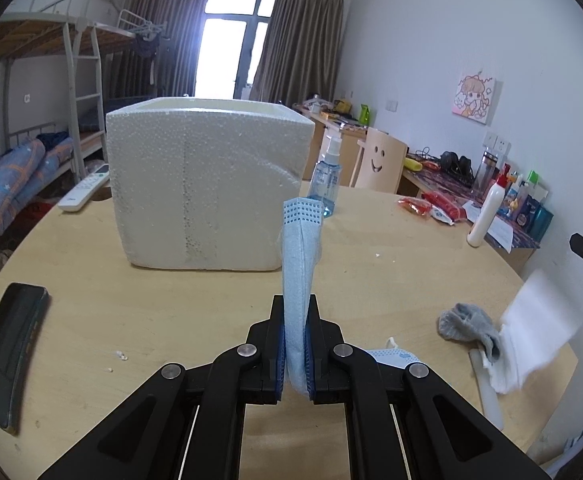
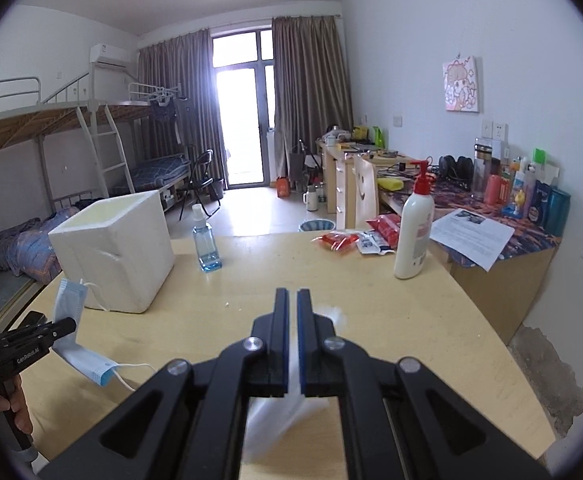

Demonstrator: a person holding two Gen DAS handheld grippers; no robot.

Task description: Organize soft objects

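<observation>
My left gripper (image 1: 295,312) is shut on a blue face mask (image 1: 300,256), which stands up between the fingers in front of the white foam box (image 1: 207,188). In the right wrist view the mask (image 2: 67,300) hangs from the left gripper (image 2: 57,326) beside the foam box (image 2: 119,248). My right gripper (image 2: 292,296) is shut on a white tissue (image 2: 279,412) that hangs below the fingers; in the left wrist view the tissue (image 1: 531,328) is blurred above the table's right edge. A grey sock (image 1: 467,326) lies on the table by the tissue.
On the round wooden table (image 1: 171,320): a black phone (image 1: 11,356), a remote (image 1: 85,188), a blue spray bottle (image 2: 206,240), a white lotion bottle (image 2: 413,228), red snack packets (image 2: 339,240). A cluttered desk (image 2: 511,236) stands at the right.
</observation>
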